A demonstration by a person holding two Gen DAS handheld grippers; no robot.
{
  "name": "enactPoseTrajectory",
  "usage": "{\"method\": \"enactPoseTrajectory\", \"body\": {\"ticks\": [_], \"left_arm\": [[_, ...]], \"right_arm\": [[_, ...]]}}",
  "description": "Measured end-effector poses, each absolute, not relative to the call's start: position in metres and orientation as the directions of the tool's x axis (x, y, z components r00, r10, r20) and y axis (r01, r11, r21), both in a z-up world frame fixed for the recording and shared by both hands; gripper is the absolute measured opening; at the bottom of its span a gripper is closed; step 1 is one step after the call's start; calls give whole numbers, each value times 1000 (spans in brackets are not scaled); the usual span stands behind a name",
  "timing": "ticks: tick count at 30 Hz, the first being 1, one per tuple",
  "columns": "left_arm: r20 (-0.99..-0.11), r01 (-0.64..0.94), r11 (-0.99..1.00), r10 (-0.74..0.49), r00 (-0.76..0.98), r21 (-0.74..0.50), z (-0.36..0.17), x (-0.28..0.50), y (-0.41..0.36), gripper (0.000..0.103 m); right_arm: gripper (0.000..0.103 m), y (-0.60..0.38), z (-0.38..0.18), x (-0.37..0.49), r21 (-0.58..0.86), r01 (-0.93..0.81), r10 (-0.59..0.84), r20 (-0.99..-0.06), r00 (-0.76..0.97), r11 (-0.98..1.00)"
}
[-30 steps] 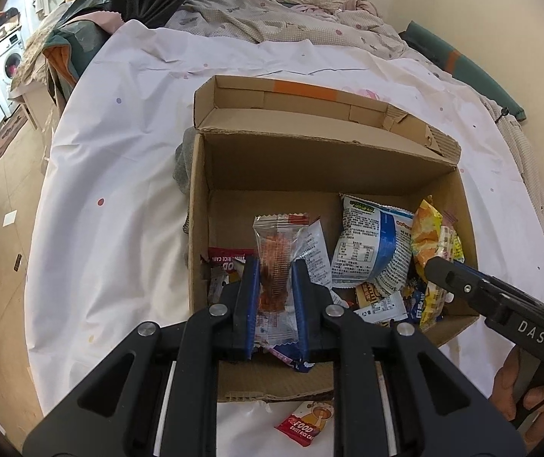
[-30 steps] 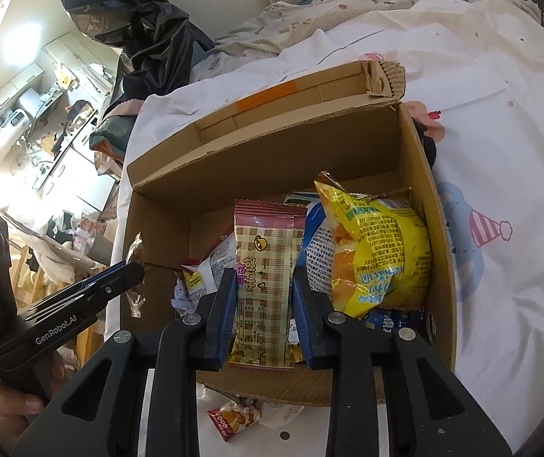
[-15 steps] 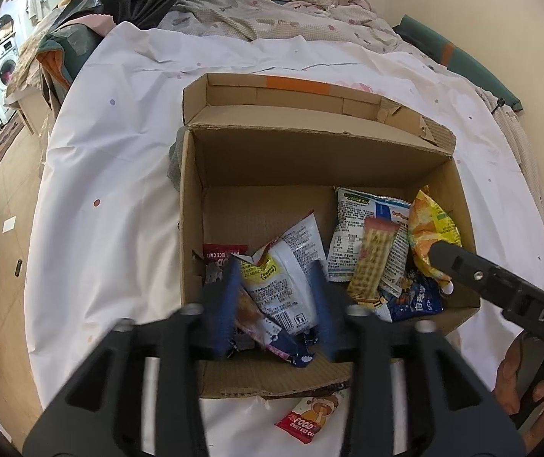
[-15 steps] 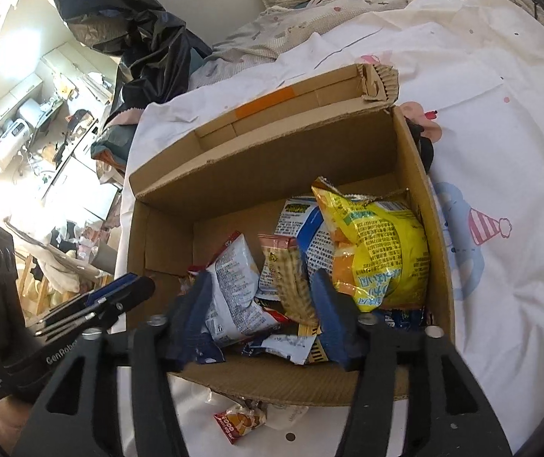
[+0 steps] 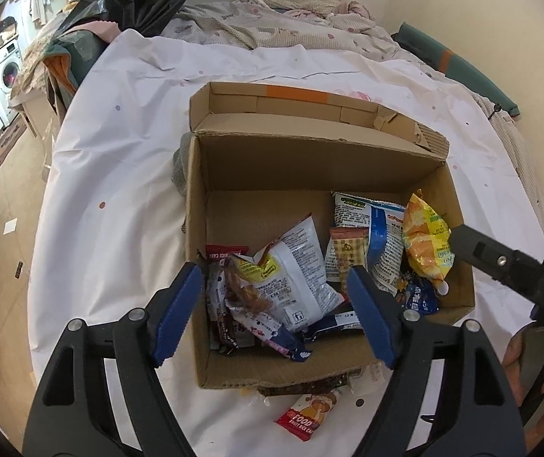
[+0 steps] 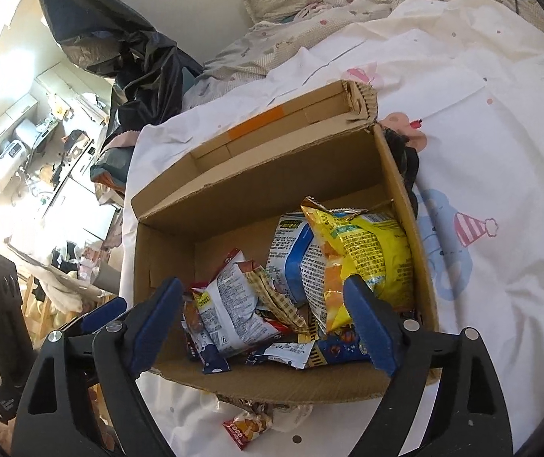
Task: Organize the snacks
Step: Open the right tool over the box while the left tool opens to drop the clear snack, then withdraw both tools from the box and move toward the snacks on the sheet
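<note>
While both your grippers, left gripper [image 5: 273, 314] and right gripper [image 6: 262, 327], hang released over the box [image 5: 230, 371], the red packet [image 5: 304, 417] at lower centre may be forgotten outside.

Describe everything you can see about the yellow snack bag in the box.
The yellow snack bag is a puffed, glossy foil-look packet, yellow and orange with small printed text and a crimped top seam. It stands tilted at the right end of the cardboard box, against the right wall, leaning on the blue-and-white bag and atop lower packets.
</note>
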State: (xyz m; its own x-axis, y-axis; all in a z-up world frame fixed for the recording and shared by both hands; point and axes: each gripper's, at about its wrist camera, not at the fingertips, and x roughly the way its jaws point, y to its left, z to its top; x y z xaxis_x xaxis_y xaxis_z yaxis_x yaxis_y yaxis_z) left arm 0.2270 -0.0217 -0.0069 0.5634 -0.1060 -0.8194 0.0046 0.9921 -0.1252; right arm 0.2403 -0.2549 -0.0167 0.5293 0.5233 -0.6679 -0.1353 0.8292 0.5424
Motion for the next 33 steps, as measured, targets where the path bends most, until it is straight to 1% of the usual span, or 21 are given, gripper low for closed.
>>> {"method": "enactPoseTrajectory", "body": {"ticks": [9, 15, 18, 21, 25, 27, 30, 33], "left_arm": [[-806, 18, 996, -84, 586, -90, 4, 204, -18, 76], [-828, -8, 996, -70, 556, -90, -3, 184, -11, 76], [-839, -22, 996, -65, 540, -91, -9, 176, -7, 76], [-859, -38, 997, -38, 511, -67, -20, 168, -3, 76], [-898, -40, 997, -47, 437, -72, -43, 163, -4, 76], [-919, -13, 996, -72, 388, -84, -60, 160, -13, 76], [-957, 93, 993, -101, 273, -78, -90, 162, -41, 76], [-971, 171, 982, -120, 206, -85, -112, 164, -66, 76]], "right_arm": [[89, -271, -5, 211, 557, -112, 519, -659, 544, 823], [89, -277, -1, 189, 535, -99, 495, -674, 549, 839], [89, -282, -7, 177, 550, -75, 501, -685, 528, 832], [89, -288, -19, 162, 570, -43, 512, -701, 497, 821], [89, -296, -43, 151, 629, 45, 552, -713, 433, 776], [89, -300, -52, 149, 628, 82, 545, -726, 420, 774], [89, -303, -58, 149, 605, 100, 520, -748, 412, 790], [89, -305, -60, 148, 597, 103, 512, -754, 412, 796]]}}
